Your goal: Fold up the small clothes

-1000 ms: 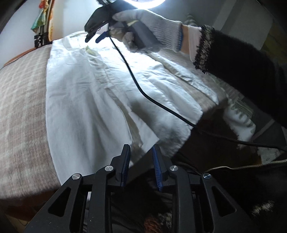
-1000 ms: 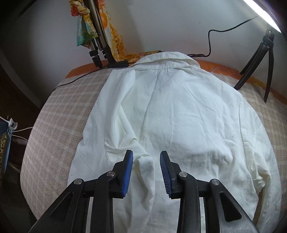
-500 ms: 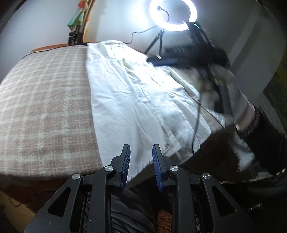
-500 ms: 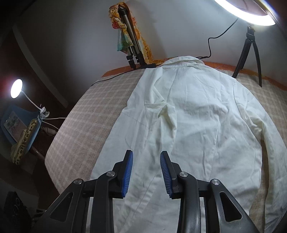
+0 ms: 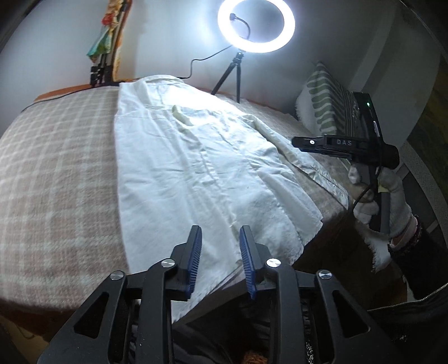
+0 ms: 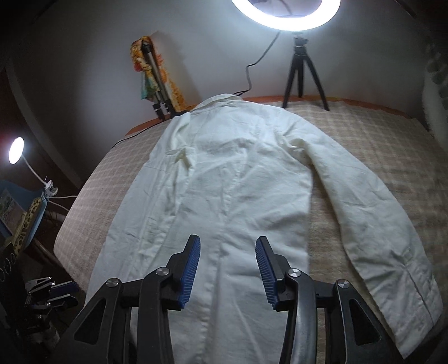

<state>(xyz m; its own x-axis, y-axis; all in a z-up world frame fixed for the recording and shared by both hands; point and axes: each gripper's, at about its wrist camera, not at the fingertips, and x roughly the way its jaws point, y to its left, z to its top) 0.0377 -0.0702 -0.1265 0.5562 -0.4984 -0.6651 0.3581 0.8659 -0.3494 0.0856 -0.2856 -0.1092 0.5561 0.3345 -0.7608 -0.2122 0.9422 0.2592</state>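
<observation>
Holding a gripper in each hand, we look down along both pairs of blue pads at a white shirt spread flat on the checked blanket of a bed. Nearest us, our left gripper hangs over the shirt's near hem at the bed's edge; its jaws are opening, a narrow gap between them, and the cloth lies below the pads, not pinched. Our right gripper hovers above the lower middle of the shirt, its jaws also opening and standing wider apart, with nothing clamped; from the left view we see it off the right side of the bed, in our gloved right hand. Beyond the pads, the shirt runs away from us, collar at the far end. One sleeve stretches out over the blanket on the right in the right view, its cuff toward us. The other side looks folded in, with a small crumpled bit lying on the body. A striped pillow leans at the far right corner. Farther back a tripod stands at the blanket's far edge, bearing a lit ring light. Patterned cloth hangs by the wall. Off to the left a small lamp glows.
</observation>
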